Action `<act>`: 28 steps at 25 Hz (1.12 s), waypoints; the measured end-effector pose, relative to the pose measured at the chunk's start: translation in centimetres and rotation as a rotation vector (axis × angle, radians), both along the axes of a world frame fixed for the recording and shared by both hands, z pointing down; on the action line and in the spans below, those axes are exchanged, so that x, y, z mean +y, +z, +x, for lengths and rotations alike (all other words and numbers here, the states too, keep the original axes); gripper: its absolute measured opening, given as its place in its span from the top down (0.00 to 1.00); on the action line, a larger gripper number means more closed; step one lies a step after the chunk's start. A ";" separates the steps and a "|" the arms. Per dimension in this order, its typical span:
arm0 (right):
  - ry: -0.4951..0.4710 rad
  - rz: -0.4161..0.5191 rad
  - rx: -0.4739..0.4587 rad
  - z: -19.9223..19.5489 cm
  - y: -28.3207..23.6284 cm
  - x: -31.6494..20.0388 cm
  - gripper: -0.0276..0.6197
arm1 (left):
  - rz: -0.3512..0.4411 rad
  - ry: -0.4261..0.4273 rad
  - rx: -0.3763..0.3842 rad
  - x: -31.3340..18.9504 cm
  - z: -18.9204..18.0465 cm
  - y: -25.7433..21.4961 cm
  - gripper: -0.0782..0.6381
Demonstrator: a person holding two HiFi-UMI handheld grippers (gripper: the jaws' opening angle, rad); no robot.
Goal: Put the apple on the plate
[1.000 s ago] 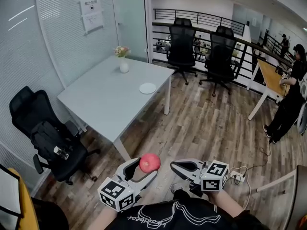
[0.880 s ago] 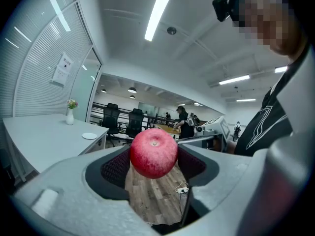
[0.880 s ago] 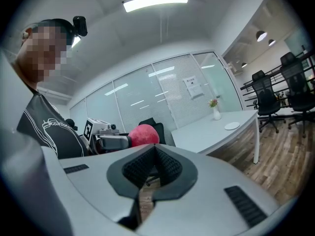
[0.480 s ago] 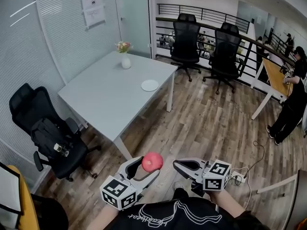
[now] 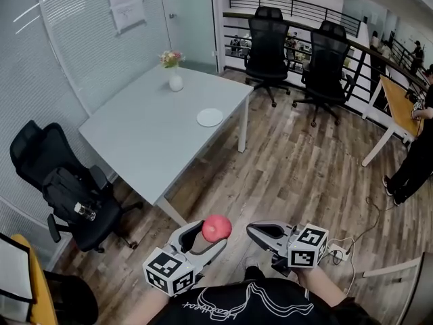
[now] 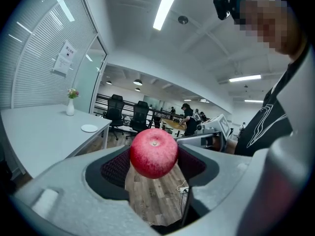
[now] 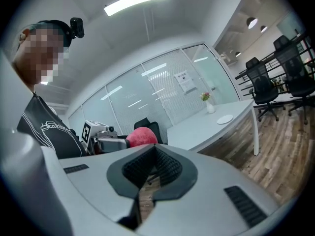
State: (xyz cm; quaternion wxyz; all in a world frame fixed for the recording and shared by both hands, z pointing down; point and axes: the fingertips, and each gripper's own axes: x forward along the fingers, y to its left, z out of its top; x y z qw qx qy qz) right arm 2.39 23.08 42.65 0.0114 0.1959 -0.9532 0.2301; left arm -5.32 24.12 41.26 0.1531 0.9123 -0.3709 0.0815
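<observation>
Floor of wood planks spreads below, with the table ahead at left. Left gripper is clamped on the apple, held over the floor short of the table, and the right gripper just beside it has its jaws pressed together on nothing. Plate lies near the table's right edge, well apart from the apple.

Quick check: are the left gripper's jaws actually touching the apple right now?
Touching. The left gripper view shows the apple wedged between both dark pads of the left gripper, no gap on either side.
</observation>
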 end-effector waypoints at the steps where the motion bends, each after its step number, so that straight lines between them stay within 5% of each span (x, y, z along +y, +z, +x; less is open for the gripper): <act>1: -0.001 -0.002 -0.001 0.6 0.0 -1.0 0.94 | -0.003 -0.005 -0.001 -0.9 0.5 0.1 0.47; 14: -0.046 0.005 -0.031 7.8 -0.7 -13.1 0.94 | 0.012 -0.066 -0.006 -13.1 7.7 -0.9 0.47; 21: -0.053 0.042 -0.036 12.0 -1.8 -16.1 0.94 | 0.061 -0.056 -0.029 -15.3 12.4 -2.1 0.47; 28: -0.070 0.059 -0.047 12.4 -2.1 -18.1 0.94 | 0.088 -0.077 -0.030 -17.3 12.7 -2.8 0.47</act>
